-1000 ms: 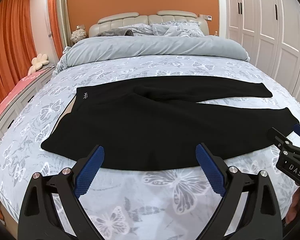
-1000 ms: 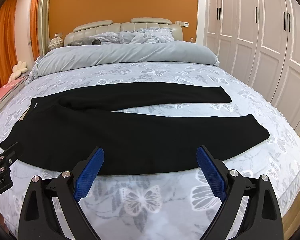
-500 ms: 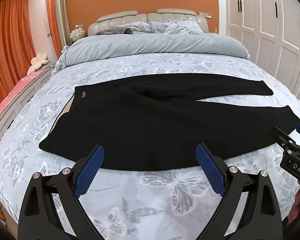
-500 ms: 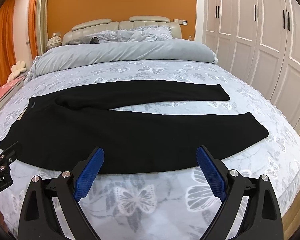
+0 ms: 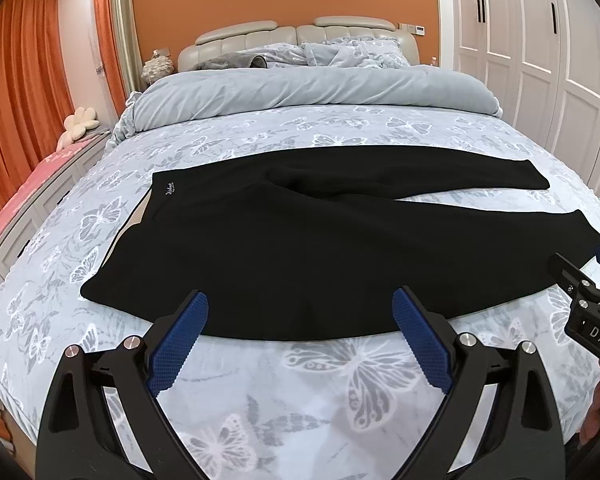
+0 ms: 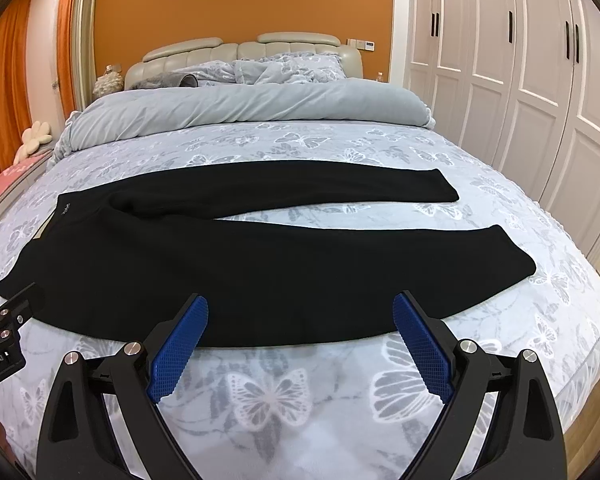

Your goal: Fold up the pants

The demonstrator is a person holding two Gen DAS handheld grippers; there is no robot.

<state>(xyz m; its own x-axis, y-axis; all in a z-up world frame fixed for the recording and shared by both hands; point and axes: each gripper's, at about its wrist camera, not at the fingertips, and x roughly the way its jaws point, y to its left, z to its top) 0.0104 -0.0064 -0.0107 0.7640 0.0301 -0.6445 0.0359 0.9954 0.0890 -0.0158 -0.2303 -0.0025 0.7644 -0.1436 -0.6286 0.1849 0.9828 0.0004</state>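
Beyond spread pants (black), rolled grey duvet across bed.

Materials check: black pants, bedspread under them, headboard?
Pants: looks like a soft matte knit, possibly fleece; no sheen, lies limp and flat.
Bedspread: pale woven fabric, apparently cotton-like, with a butterfly pattern; slightly textured.
Headboard: beige leather or faux leather, judging by its padded vertical channels and smooth, faint shine.
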